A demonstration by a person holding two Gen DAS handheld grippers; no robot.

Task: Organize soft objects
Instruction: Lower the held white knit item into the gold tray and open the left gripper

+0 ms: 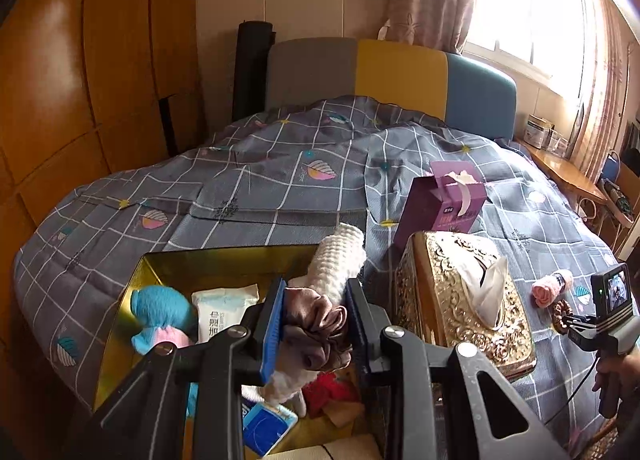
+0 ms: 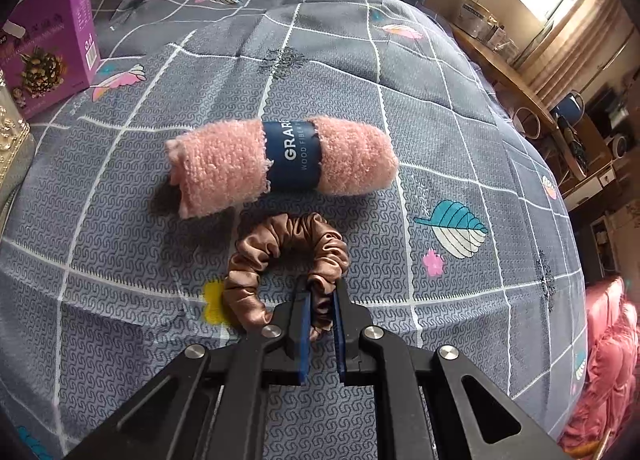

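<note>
Two hand-held grippers each clamping a brown scrunchie (image 2: 286, 260), rolled pink towel (image 2: 280, 164) lying crosswise beyond.

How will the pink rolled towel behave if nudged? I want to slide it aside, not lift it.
The pink towel is a soft roll lying on its side, so it will likely roll rather than slide. Its fuzzy pile should drag on the quilt. The paper band probably keeps it rolled; the loose left end may flop.
</note>
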